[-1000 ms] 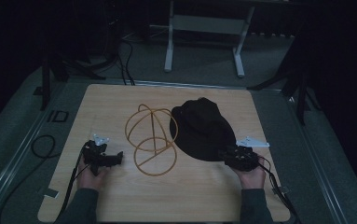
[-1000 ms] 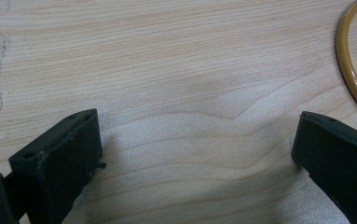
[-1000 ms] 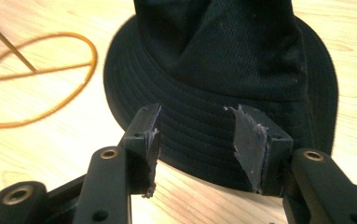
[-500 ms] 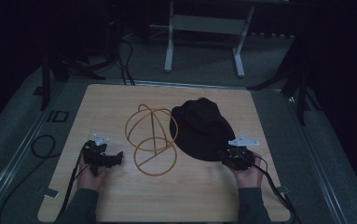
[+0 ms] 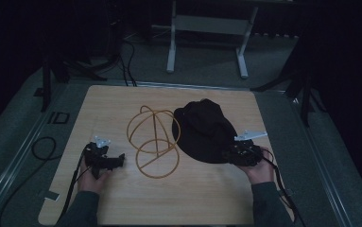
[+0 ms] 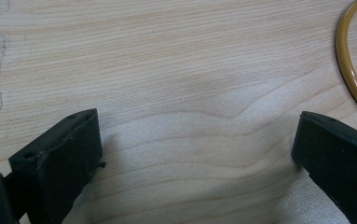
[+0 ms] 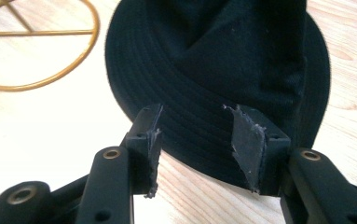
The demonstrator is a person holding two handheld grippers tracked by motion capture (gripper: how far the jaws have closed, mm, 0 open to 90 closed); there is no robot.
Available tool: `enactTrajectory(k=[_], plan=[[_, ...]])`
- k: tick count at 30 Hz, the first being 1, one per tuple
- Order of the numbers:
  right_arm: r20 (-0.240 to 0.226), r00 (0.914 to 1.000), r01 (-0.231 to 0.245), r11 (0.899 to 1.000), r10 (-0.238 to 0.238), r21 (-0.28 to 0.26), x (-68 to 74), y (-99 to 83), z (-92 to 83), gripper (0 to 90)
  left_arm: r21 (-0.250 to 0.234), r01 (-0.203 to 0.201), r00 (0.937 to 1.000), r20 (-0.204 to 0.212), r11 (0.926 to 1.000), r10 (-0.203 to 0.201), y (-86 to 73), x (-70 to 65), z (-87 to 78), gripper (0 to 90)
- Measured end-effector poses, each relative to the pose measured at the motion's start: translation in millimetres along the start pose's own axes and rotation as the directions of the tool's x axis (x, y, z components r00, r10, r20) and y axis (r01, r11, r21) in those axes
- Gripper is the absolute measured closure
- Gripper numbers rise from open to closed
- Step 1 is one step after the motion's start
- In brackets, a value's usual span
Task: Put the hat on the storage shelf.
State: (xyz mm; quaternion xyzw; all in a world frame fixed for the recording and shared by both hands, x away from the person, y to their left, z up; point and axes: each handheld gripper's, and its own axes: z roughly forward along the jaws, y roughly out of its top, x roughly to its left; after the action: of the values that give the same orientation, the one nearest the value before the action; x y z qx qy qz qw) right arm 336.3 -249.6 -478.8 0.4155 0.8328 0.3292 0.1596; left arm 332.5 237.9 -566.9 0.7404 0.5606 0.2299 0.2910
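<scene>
One black hat (image 5: 205,132), one gold wire stand (image 5: 153,141), two grippers, one wooden table (image 5: 178,198)

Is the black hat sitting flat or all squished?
Flat but slumped: the black hat's brim lies on the table, and its crown is creased and caved in.

A pale wooden table (image 5: 122,106) with rounded corners stands on grey floor. On it, near the middle, lies a gold wire stand (image 5: 152,142) of joined hoops. Just right of it, touching, lies a black hat (image 5: 204,132).
</scene>
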Motion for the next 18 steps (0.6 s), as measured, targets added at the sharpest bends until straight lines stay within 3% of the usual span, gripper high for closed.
enactTrajectory(k=[11,18], plan=[[-0.029,0.999,0.036,0.995,-0.033,0.09,-5.3,19.1,-1.4,46.1,0.0,-0.001,1.0,0.001,1.0,0.001,0.0,0.1,-0.1,1.8],[-0.046,0.9975,0.059,0.992,-0.054,0.113,-7.5,29.1,-2.7,44.8,0.0,0.0,1.0,0.001,1.0,0.0,0.0,0.0,-0.1,1.8]])
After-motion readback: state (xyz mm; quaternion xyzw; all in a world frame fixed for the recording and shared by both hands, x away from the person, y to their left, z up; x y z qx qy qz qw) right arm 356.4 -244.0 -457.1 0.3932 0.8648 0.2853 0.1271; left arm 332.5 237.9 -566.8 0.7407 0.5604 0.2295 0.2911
